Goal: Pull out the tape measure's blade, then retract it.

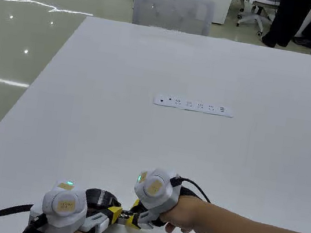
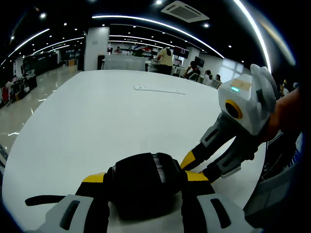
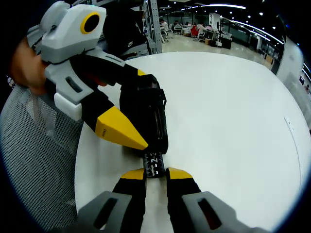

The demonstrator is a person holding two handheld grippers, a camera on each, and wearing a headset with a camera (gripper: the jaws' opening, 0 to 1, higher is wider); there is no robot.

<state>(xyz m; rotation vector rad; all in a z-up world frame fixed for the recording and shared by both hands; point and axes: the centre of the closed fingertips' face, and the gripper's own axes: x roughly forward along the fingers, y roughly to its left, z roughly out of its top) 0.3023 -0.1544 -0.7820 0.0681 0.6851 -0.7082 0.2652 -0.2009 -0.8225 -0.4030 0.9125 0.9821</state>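
A black tape measure [image 2: 143, 182] lies on the white table near its front edge, and my left gripper [image 2: 146, 177] is shut on its case [image 3: 146, 109]. A short length of the blade [image 3: 155, 165] with printed marks sticks out of the case. My right gripper [image 3: 155, 174] is shut on the blade's end. In the head view the left gripper [image 1: 107, 212] holds the case [image 1: 99, 198] at the bottom left, and the right gripper [image 1: 130, 217] meets it from the right. A black strap [image 1: 13, 209] trails off to the left.
A white power strip [image 1: 194, 105] lies flat in the middle of the table [image 1: 141, 132]. A grey chair [image 1: 172, 10] stands at the far edge. Shiny floor lies to the left, with office chairs and a person's legs at the far right.
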